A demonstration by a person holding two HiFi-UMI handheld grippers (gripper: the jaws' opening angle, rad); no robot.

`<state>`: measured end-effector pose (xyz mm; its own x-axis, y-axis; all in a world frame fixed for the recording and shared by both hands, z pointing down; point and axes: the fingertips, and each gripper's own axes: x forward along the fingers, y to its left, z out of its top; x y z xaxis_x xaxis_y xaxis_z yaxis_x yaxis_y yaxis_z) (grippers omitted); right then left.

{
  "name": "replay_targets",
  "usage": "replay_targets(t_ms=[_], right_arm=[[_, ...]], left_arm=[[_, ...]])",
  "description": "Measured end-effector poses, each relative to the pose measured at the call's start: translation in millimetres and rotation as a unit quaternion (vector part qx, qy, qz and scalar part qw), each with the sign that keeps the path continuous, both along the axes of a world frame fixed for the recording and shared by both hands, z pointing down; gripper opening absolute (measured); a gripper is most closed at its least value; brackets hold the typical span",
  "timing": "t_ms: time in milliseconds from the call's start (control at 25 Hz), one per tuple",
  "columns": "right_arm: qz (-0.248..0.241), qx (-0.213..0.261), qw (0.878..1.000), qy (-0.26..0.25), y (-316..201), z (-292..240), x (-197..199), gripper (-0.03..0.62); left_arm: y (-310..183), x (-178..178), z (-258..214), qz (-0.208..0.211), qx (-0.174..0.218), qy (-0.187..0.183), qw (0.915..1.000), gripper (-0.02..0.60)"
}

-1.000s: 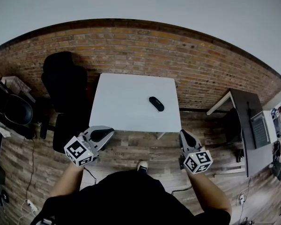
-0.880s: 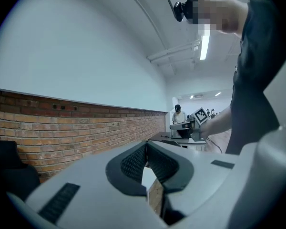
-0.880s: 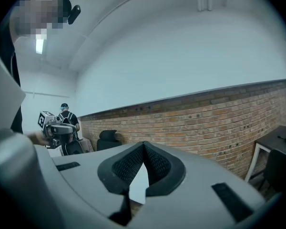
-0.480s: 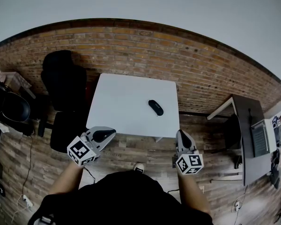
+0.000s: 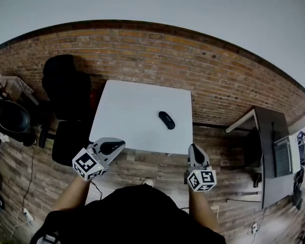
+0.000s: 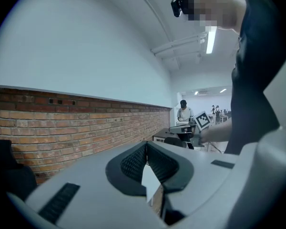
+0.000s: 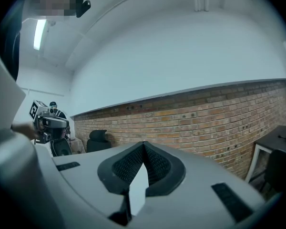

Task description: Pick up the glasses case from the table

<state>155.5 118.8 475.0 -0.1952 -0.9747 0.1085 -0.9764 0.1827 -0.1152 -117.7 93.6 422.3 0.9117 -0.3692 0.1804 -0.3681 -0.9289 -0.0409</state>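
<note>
A small dark glasses case (image 5: 166, 120) lies on the white table (image 5: 127, 116), right of its middle. My left gripper (image 5: 115, 144) hangs just short of the table's near left edge, its jaws closed with nothing between them. My right gripper (image 5: 193, 151) is beyond the table's near right corner, over the floor, also shut and empty. In the left gripper view the black pads (image 6: 133, 163) meet at their tips; the right gripper view shows its pads (image 7: 156, 165) meeting the same way. The case is out of sight in both gripper views.
A black office chair (image 5: 66, 93) stands left of the table against the brick wall (image 5: 157, 50). A dark desk (image 5: 272, 146) with equipment is at the right. Cluttered gear (image 5: 10, 116) sits at the far left. The floor is wood plank.
Both grippers have moved toward the table, the right one shifting left and nearer its corner. The table and case sit a little lower and closer in the head view.
</note>
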Motion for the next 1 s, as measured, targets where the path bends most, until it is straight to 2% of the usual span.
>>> replay_targets(t_ms=[120, 320, 1000], right_arm=[[-0.006, -0.005, 1.0, 0.002, -10.9, 5.5, 13.2, 0.015], [-0.031, -0.003, 0.999, 0.036, -29.4, 5.3, 20.5, 0.015], [-0.072, -0.009, 0.997, 0.035, -70.3, 24.8, 69.4, 0.015]], left_arm=[[-10.0, 9.3, 3.2, -0.007, -0.006, -0.008, 0.9999, 0.012], [-21.1, 21.1, 7.7, -0.017, -0.008, -0.014, 0.9997, 0.012], [-53.1, 72.0, 27.4, -0.042, -0.016, -0.042, 0.9981, 0.012]])
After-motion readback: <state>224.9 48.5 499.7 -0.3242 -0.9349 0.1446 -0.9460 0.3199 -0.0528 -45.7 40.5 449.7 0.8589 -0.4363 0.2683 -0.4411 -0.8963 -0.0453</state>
